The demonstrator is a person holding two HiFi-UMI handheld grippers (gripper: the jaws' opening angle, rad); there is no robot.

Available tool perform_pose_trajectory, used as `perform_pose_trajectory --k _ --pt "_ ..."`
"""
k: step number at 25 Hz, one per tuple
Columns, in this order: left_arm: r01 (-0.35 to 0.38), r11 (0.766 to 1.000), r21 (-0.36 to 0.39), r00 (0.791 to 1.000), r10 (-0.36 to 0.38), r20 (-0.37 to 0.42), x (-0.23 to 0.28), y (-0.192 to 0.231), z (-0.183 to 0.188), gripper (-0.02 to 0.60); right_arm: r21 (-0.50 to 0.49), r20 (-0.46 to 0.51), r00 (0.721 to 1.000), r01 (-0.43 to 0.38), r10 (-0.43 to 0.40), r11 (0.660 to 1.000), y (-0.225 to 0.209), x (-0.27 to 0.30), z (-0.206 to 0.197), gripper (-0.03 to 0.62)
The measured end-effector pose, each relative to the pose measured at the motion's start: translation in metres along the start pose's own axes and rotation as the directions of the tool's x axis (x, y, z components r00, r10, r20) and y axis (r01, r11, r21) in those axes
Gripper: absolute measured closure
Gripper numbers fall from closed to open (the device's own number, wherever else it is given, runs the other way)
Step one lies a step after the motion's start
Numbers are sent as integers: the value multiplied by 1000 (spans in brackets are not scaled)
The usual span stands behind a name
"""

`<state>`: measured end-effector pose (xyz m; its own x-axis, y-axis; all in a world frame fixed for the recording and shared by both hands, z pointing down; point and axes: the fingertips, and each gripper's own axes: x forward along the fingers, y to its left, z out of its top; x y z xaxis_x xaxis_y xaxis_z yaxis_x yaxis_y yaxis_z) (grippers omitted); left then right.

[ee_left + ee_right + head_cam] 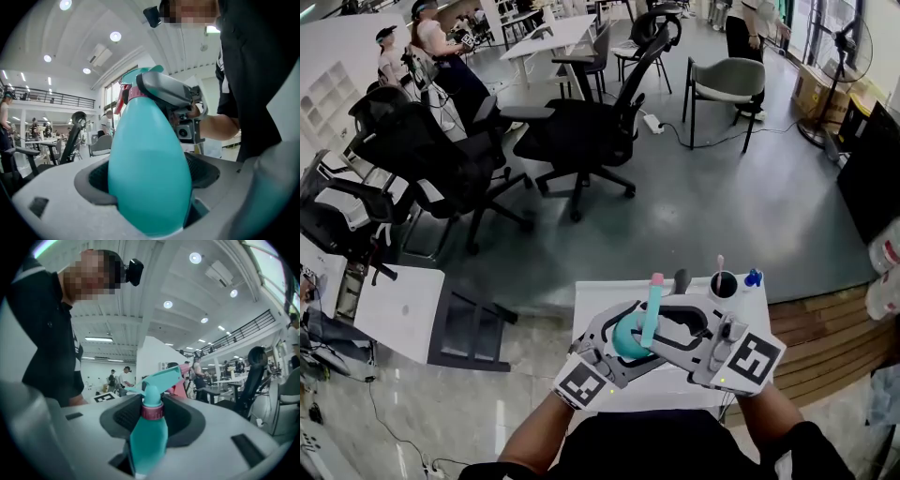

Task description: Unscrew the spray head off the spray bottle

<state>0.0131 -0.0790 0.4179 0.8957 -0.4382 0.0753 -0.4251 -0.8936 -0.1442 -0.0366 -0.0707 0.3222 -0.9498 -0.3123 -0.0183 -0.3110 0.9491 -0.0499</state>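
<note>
bottle [150, 159]: 1, teal, held over the white table and between the 2 grippers, in front of the person's chest.
spray head [157, 380]: 1, teal with a pink tip, seated on the bottle; in the head view the tip points away from the person.
collar [152, 410]: 1, a dark pink ring at the bottle's neck, right under the spray head.
left gripper [150, 174]: 1, clamped on the bottle's wide body with a pad on each side; it reaches in from the left.
right gripper [153, 414]: 1, jaws closed on the collar with a dark pad against each side; it reaches in from the right and meets the left gripper at the bottle.
marker cubes: 2, 1 on each gripper, at the ends nearest the person.
forearms: 2, bare, the left [532, 438] and the right [771, 405]; both come up from the bottom edge and slant inward, so the grippers form a V.
table [600, 298]: 1 under the grippers, white; 1 more white top sits to its left.
small things: 3 at the table's far edge, 1 dark knob, 1 dark round pot [724, 284] with a pink stick, and 1 blue piece; they are too small to name.
chairs: 2 black swivel ones side by side on the grey floor beyond the table, and 1 grey chair [727, 82] farther right.
fan [853, 52]: 1, at the right edge.
</note>
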Motion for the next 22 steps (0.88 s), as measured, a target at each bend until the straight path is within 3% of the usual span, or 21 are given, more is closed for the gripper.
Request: perform_pose_trajectory --k 2,4,9,13,18,22 --pt "49 999 -5 999 -49 14 -1 -8 2 126 -8 -10 997 -72 72 997 6 -4 0 447" --pt "47 999 -17 999 -47 0 0 -9 0 126 -18 -10 997 -81 81 997 5 -6 -1 444" --pt "-95 995 7 994 95 -47 -2 15 -14 126 -33 33 995 99 -98 995 -13 -6 -2 417" --pt "-244 970 20 966 245 -86 -4 37 -20 126 -7 79 975 208 -207 978 -27 -8 -5 408" --pt "-316 949 15 944 316 -98 -4 44 -21 126 1 82 965 250 -249 968 -33 -2 -10 404" --pt "-315 948 54 943 319 -98 1 43 -24 126 -6 51 963 264 -264 964 -32 5 -13 421"
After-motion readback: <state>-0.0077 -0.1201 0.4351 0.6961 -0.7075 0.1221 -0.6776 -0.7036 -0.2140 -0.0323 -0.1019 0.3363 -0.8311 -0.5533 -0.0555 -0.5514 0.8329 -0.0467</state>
